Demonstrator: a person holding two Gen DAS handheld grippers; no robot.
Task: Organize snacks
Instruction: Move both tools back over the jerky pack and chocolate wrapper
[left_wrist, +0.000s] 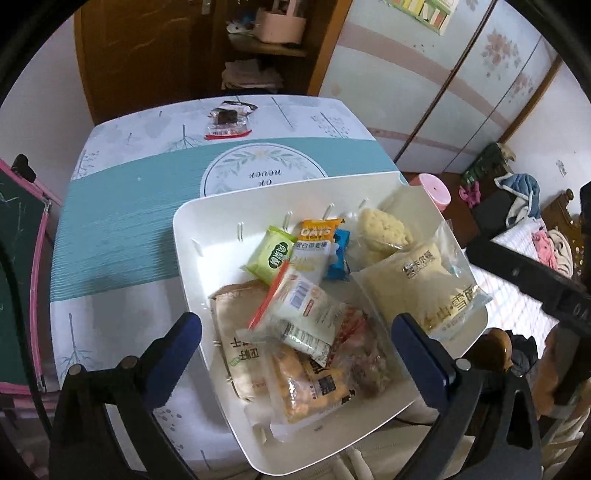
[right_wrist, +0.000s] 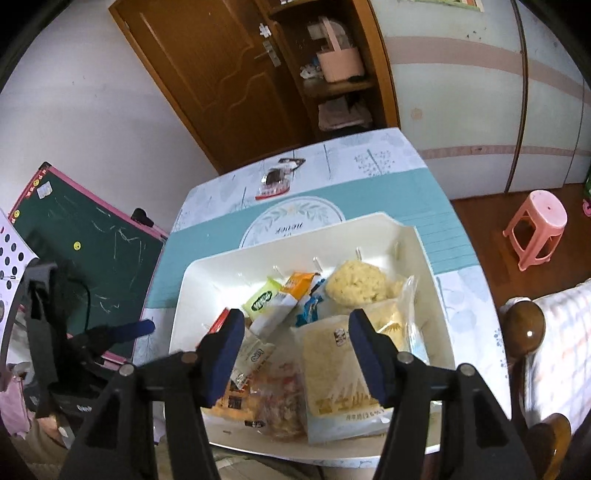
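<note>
My own left jaws cover the near corners of the white tray, and the packets at the bottom of its heap lie buried under the ones on top, so I cannot count them. From my right side, the print on the pale bread bag beside the tray's near rim is partly behind a jaw. Beyond the tray, the small dark-and-red packet on the counter is too small to read.
</note>
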